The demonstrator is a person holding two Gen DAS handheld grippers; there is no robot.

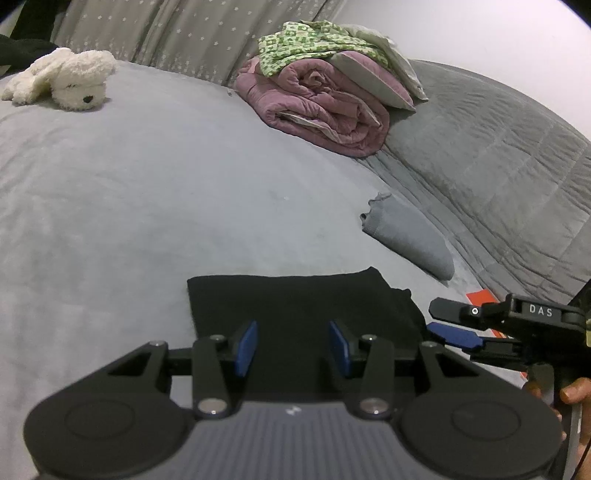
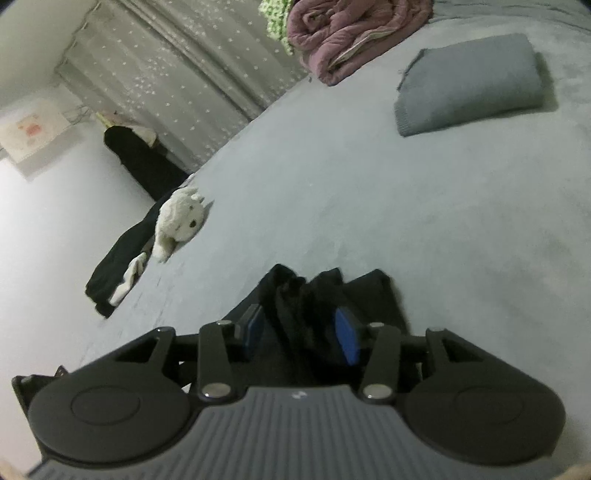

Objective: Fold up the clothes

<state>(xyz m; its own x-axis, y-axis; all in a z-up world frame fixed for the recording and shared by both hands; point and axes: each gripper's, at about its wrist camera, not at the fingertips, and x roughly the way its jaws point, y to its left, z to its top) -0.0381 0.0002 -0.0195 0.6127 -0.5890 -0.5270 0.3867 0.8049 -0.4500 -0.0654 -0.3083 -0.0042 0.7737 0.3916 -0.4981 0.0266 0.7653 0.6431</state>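
The grey bed (image 1: 147,206) carried a black garment (image 1: 295,306) at its near edge. The left gripper (image 1: 293,345) stood open above it, holding nothing. The right gripper (image 2: 303,332) had bunched cloth between its fingers; whether clamped could not be told. Recommendation: secure the edge firmly, then align corners before laying the fold over.

The garment (image 1: 295,306) lies on the bed (image 1: 166,192) just ahead of the left gripper (image 1: 293,345), whose jaws stand apart above it. The right gripper (image 1: 448,325) sits at the garment's right edge. Beyond and to the right lies a folded cloth (image 1: 410,236), beside the quilt (image 1: 491,173). Farther back is a rolled blanket (image 1: 321,107) with a patterned cloth (image 1: 306,44) on top. A plush toy (image 1: 66,79) lies far left, before the curtain (image 1: 184,33).
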